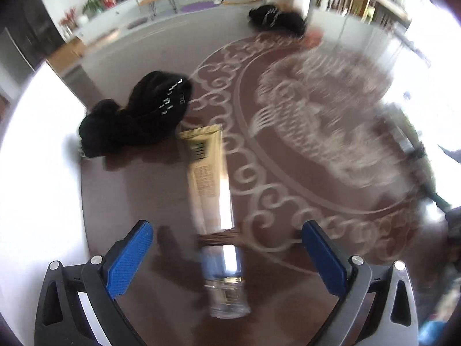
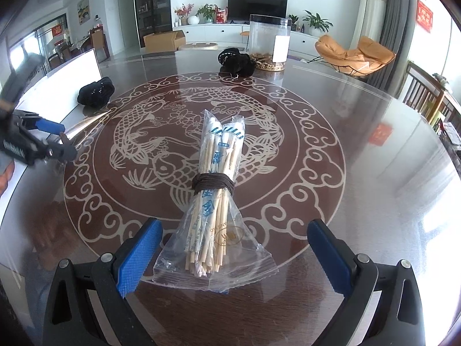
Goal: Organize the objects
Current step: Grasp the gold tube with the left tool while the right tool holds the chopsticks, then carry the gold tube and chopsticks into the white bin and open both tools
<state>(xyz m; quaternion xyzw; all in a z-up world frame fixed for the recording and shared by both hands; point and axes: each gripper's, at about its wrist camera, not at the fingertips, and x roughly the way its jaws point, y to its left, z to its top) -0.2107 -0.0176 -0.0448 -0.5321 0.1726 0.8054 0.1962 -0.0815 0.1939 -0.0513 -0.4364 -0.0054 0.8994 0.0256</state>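
A gold tube with a clear cap [image 1: 211, 201] lies on the glass table, its cap end between the fingers of my open left gripper [image 1: 227, 248], not gripped. A black sock bundle [image 1: 135, 115] lies just beyond the tube, to its left. In the right wrist view a bundle of bagged wooden chopsticks tied with brown cord [image 2: 214, 196] lies between the fingers of my open right gripper [image 2: 233, 248]. The left gripper [image 2: 43, 141] shows at the far left with the tube [image 2: 89, 122] in front of it.
A second black sock bundle [image 2: 236, 62] and a clear plastic jar [image 2: 269, 43] stand at the table's far side. The nearer black bundle [image 2: 96, 92] lies at left. The round glass table [image 2: 374, 173] has a fish pattern; chairs stand at the right edge.
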